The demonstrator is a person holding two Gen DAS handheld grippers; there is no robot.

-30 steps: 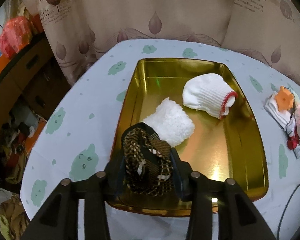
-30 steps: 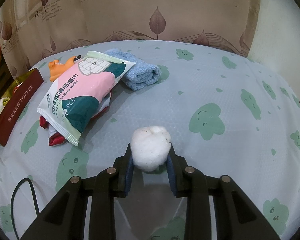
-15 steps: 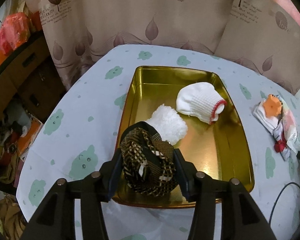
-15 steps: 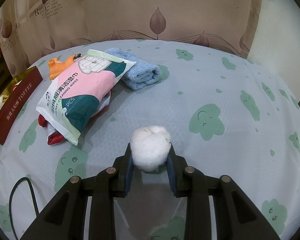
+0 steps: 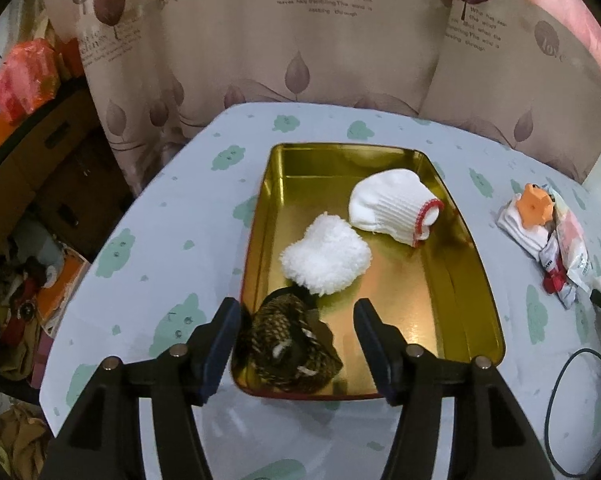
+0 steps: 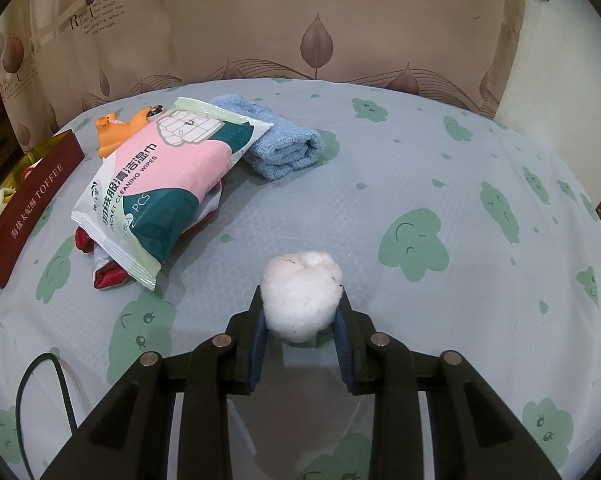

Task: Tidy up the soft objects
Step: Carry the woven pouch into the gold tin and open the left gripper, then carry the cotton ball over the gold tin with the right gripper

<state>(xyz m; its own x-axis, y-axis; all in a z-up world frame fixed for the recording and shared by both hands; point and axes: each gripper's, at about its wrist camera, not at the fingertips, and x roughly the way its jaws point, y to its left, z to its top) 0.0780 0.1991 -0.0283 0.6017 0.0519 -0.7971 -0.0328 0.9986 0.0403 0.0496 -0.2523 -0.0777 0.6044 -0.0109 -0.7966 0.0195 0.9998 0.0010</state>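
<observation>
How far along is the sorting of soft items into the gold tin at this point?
Done: three items lie in the gold tin: a white knit sock with red trim, a fluffy white cloth and a brown woven bundle, with the left gripper just opening off it. In hand: the right gripper holds a white cotton ball. Left: the rolled blue towel lies on the table.

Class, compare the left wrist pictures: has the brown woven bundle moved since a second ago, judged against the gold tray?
Yes. The brown bundle has dropped from between the pads into the gold tray, at its near left corner; the left hand-held gripper has just been opening.
</observation>
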